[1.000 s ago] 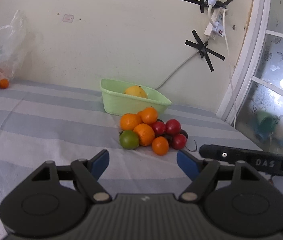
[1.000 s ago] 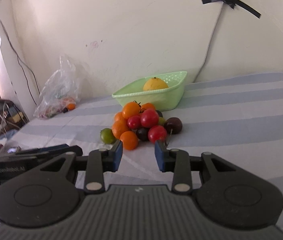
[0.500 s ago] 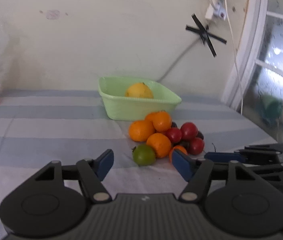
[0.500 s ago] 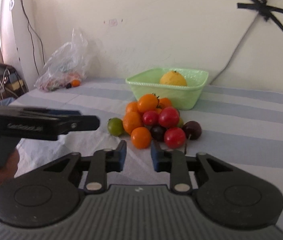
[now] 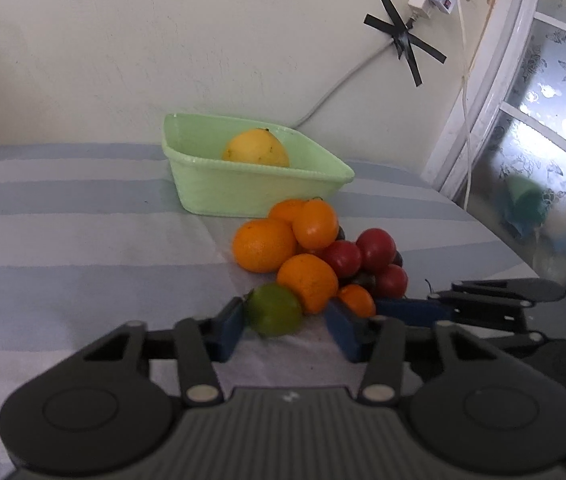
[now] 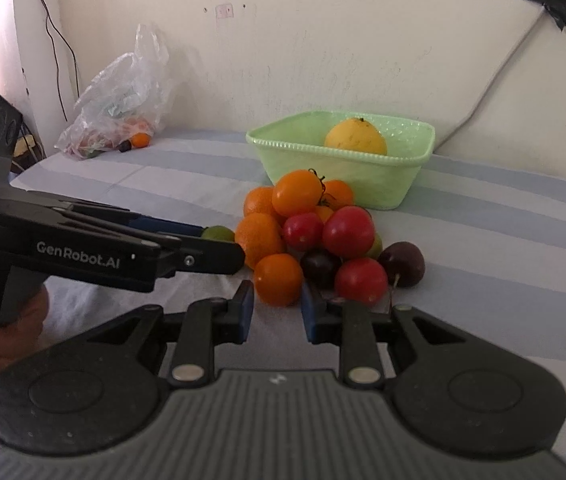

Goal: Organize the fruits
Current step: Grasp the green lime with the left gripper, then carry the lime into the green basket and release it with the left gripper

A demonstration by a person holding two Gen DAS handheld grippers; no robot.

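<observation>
- Left wrist view: your left gripper (image 5: 281,326) has just been closing around the green lime (image 5: 273,309); only one pad seems to touch it, so it is not yet clamped and may roll away.
- Your right gripper (image 6: 277,307) has jaws slightly apart around the small orange fruit (image 6: 277,279), after just opening.
- Both fruits support the fruit pile (image 6: 315,232) before the green basket (image 6: 335,168); pulling them may make the others roll.
</observation>
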